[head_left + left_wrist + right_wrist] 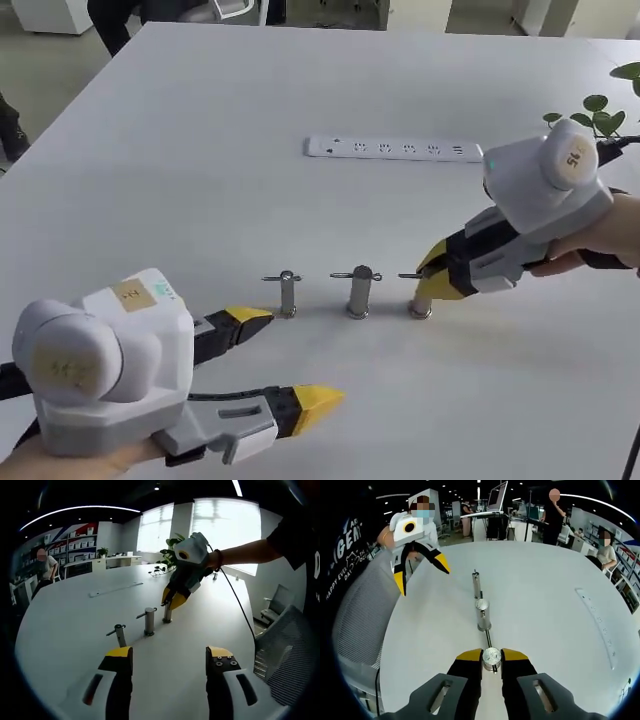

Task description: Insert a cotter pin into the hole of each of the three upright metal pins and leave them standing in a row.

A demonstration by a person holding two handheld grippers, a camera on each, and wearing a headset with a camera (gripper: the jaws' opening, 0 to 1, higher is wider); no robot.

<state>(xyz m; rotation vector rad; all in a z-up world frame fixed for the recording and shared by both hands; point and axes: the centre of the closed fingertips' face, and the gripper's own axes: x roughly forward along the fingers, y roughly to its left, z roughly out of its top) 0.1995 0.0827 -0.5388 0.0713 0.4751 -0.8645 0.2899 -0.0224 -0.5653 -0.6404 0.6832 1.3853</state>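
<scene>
**Bright metal on a matt white top**

The table [200,150] is smooth and matt white, with only a soft sheen. The left pin [288,297], middle pin [359,293] and rightmost pin [491,657] are bare, silvery polished metal. The last shows a bright flat top low in the right gripper view. The cotter pins [345,275] are thin metal wire. The power strip [395,149], upper centre of the head view, is white plastic. The left gripper [300,356] and right gripper [430,285] have pale grey matt plastic shells — black jaws, yellow tips.
</scene>
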